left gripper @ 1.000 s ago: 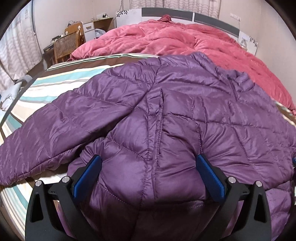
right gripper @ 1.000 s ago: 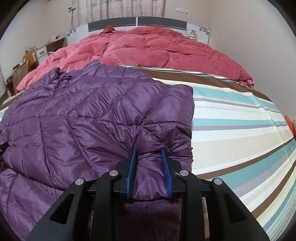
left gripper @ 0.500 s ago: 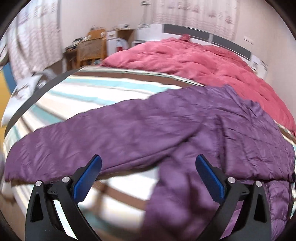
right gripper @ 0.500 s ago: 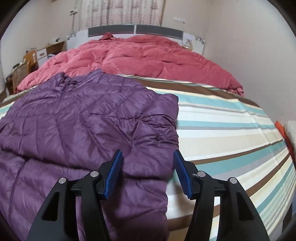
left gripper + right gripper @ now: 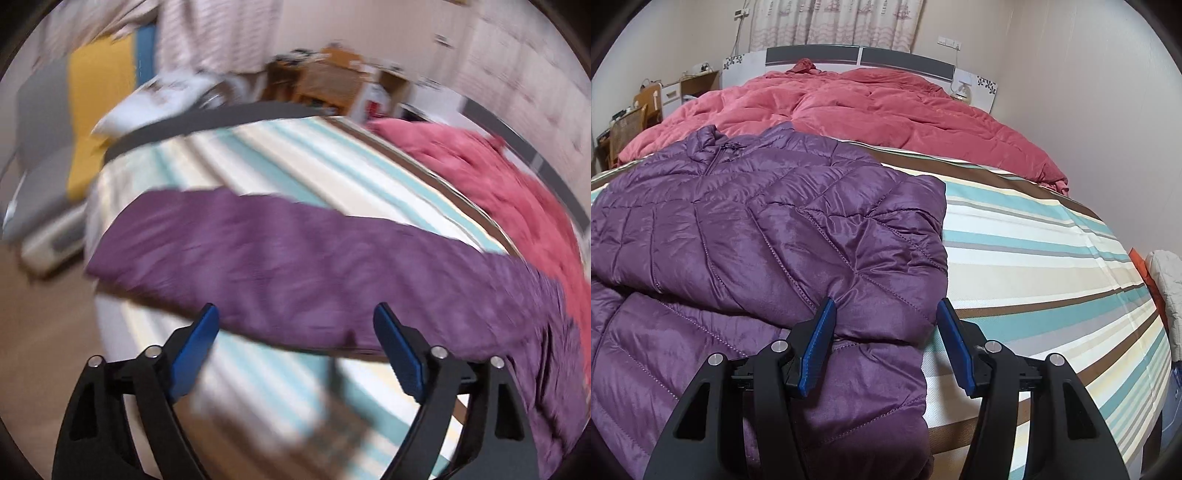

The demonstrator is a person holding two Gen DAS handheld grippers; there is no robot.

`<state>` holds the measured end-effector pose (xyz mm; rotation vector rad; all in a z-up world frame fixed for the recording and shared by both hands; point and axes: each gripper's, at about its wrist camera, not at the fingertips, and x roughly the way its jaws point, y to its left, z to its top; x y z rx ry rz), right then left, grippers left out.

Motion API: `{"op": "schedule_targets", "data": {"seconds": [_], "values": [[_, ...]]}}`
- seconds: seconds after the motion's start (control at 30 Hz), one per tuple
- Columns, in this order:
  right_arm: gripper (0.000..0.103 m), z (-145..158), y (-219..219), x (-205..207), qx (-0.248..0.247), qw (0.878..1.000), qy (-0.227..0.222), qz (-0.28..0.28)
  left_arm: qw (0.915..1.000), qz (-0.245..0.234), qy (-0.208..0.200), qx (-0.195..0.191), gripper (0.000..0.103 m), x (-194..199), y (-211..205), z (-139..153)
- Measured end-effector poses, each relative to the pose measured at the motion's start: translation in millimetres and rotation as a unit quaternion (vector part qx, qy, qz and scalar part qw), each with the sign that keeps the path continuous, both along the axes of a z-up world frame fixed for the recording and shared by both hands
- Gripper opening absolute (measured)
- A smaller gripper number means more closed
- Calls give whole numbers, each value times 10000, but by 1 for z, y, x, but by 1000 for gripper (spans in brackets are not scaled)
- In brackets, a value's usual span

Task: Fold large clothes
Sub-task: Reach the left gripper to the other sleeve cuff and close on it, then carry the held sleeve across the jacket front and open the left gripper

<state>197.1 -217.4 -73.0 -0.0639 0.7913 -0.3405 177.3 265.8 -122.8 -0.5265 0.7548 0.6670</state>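
Purple quilted jacket (image 5: 746, 236) lies on the striped bed (image 5: 1034, 258), collar toward the pink duvet (image 5: 868, 107) at the headboard end. One side panel is already folded in over the body; its folded edge runs down the jacket's right side.

Right tongs (image 5: 886, 332): spread wide, holding nothing. They hover just above the folded panel's lower corner, left blue pad over the fabric, right pad over bare sheet.

Left tongs (image 5: 295, 341): also wide open and empty. The view is motion-blurred. They point at the other sleeve (image 5: 258, 258), which stretches out flat across the bed toward the foot-side edge, unfolded.

Handling, as a judgement: light, puffy, very soft, no stiffness. The shiny shell looks slippery, so layers may slide off each other and spring back up from trapped air. Best hold is likely the sleeve cuff or a stitched seam, pinching a good bunch of fabric rather than a single skin. Sleeve fold looks like the next step.
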Motion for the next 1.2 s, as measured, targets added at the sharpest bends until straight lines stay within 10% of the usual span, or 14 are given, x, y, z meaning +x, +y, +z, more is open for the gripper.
{"op": "schedule_targets", "data": {"seconds": [0.43,0.67,1.2], "values": [[57,-2,1,0,-26,10000,-8,-11,9880,1210,-566,-782,60,-27,74,-35],[57,-2,1,0,-29,10000,-5,-9,9804,1405,-822,-1112,13,-17,90,-39],[57,-4,0,2,-27,10000,16,-31,9913,-40,-1001,850,7,30,-17,36]]}}
